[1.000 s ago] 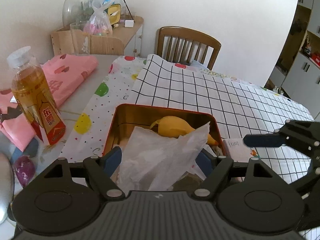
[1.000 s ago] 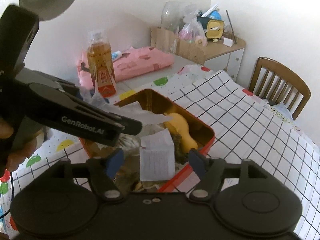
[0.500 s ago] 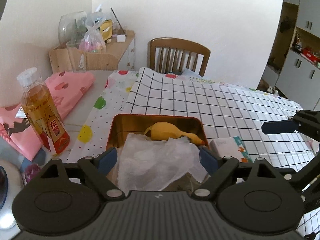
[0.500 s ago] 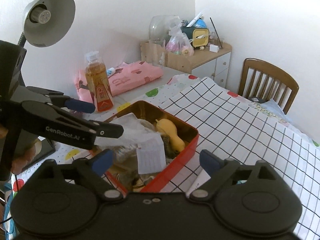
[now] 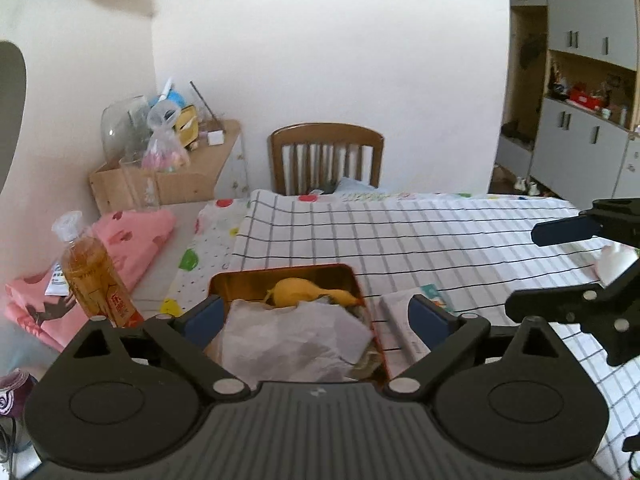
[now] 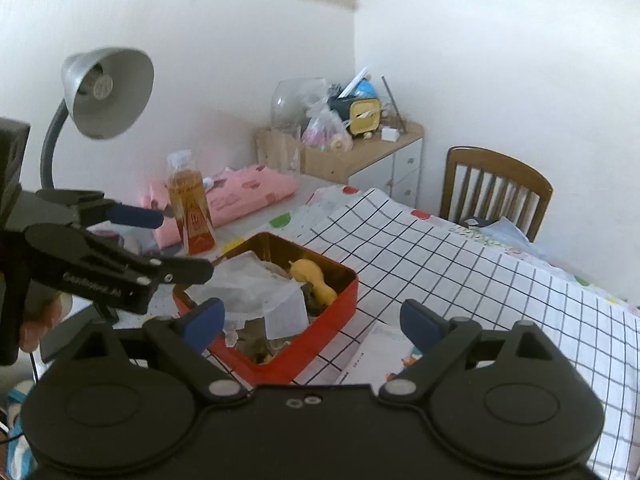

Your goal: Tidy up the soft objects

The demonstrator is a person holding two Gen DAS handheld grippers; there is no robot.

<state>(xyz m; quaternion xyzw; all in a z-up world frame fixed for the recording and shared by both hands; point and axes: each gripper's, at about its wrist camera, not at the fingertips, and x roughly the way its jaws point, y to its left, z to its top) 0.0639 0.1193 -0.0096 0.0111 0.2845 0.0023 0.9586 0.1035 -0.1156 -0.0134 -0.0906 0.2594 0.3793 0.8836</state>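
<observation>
Now pulled back and up from the red tin [image 5: 362, 300] at the checked cloth's near edge, both grippers [image 5: 316, 316] [image 6: 310, 320] freshly opened wide and empty, tissue [image 5: 296, 340] left inside, seemingly stowed.

Black hand-held gripper [image 5: 316, 316], blue pads [image 5: 427, 321]

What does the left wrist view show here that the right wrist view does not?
Only the left wrist view shows the grey cupboards at far right and the right tongs from the side, open. Only the right wrist view shows the desk lamp, the left tongs from the side, open, and the hand holding them. Both show the red tin with the yellow toy and white bag inside, the tea bottle, pink cloth, wooden chair and checked cloth.
</observation>
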